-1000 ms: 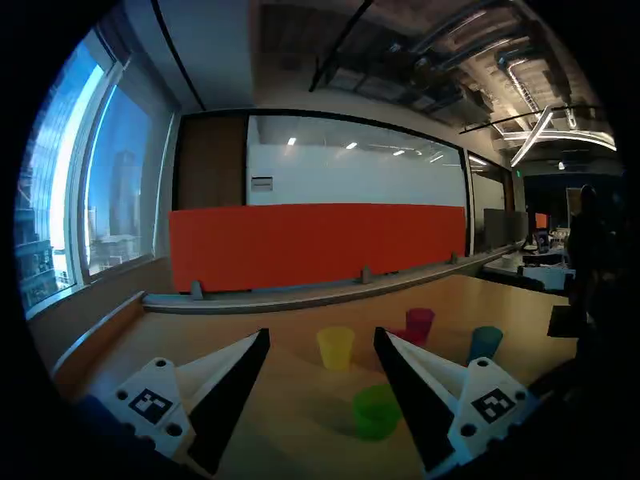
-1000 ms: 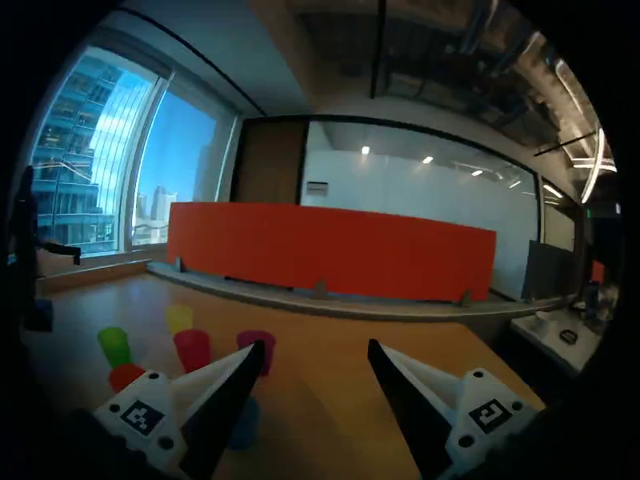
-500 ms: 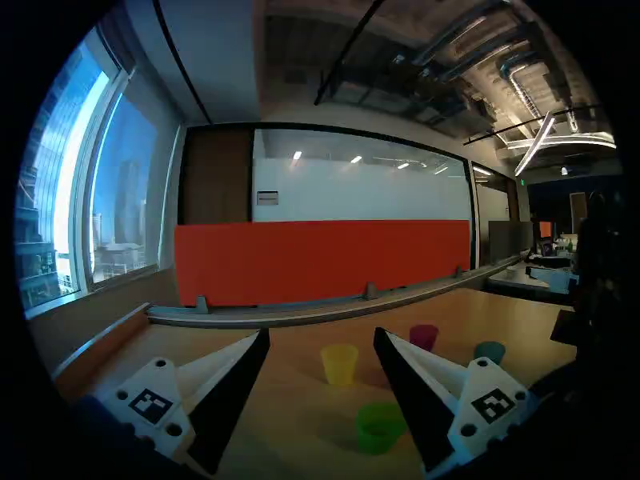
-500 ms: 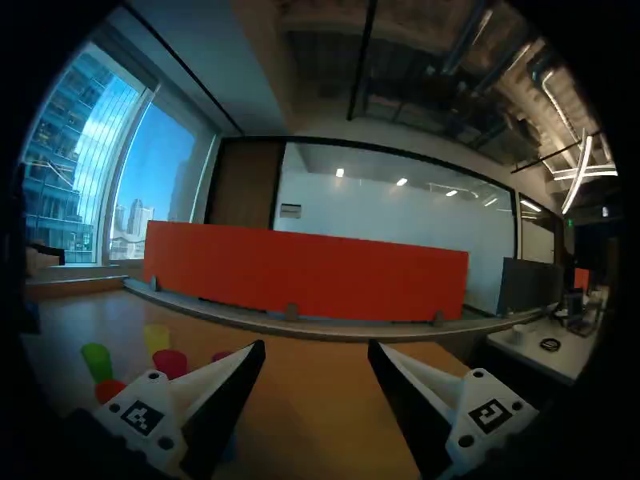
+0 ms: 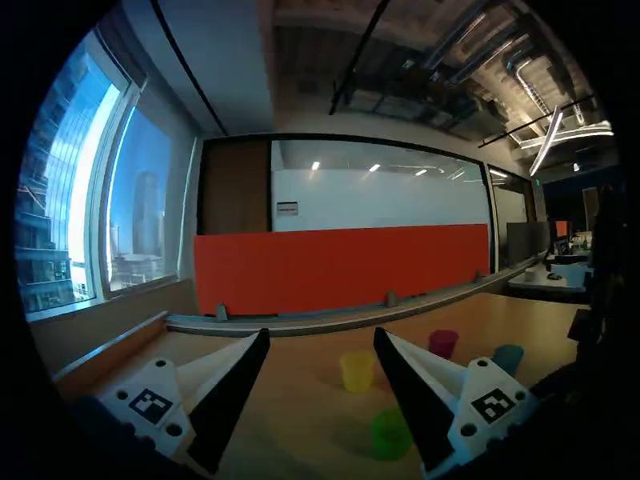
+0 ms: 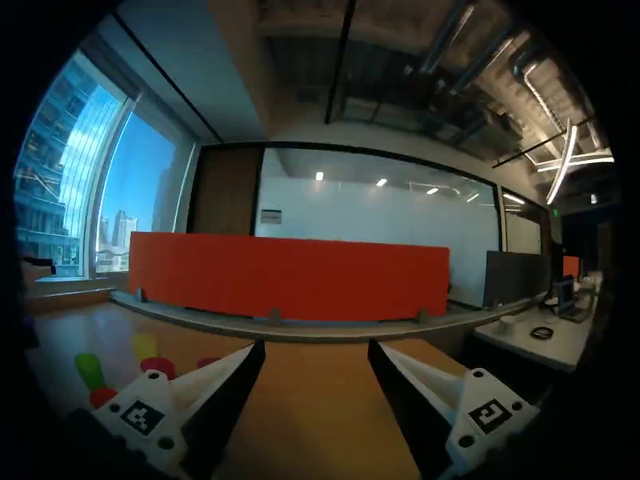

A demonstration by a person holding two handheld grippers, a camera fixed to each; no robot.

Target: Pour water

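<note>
Several small plastic cups stand on a wooden table [image 5: 304, 400]. In the left gripper view a yellow cup [image 5: 357, 370] sits between my left gripper's [image 5: 320, 340] open fingers, farther off. A green cup [image 5: 390, 433] is nearer, by the right finger. A magenta cup [image 5: 443, 342] and a teal cup [image 5: 507, 358] stand to the right. In the right gripper view my right gripper [image 6: 314, 352] is open and holds nothing; a green cup [image 6: 90, 370], a yellow cup [image 6: 145, 346], a red cup [image 6: 158, 367] and an orange-red cup [image 6: 102, 395] show at lower left, partly behind its left finger.
An orange divider panel [image 5: 336, 268] runs along the table's far edge on a grey rail [image 5: 320, 322]. Tall windows [image 5: 72, 216] lie to the left. Another desk with small items [image 6: 536, 336] stands at the right. A dark figure [image 5: 608, 272] stands at the far right edge.
Both views have tilted upward: the cups have slid lower in each frame and more ceiling shows. In the right gripper view the cups have moved left and down. Both grippers stay open.
</note>
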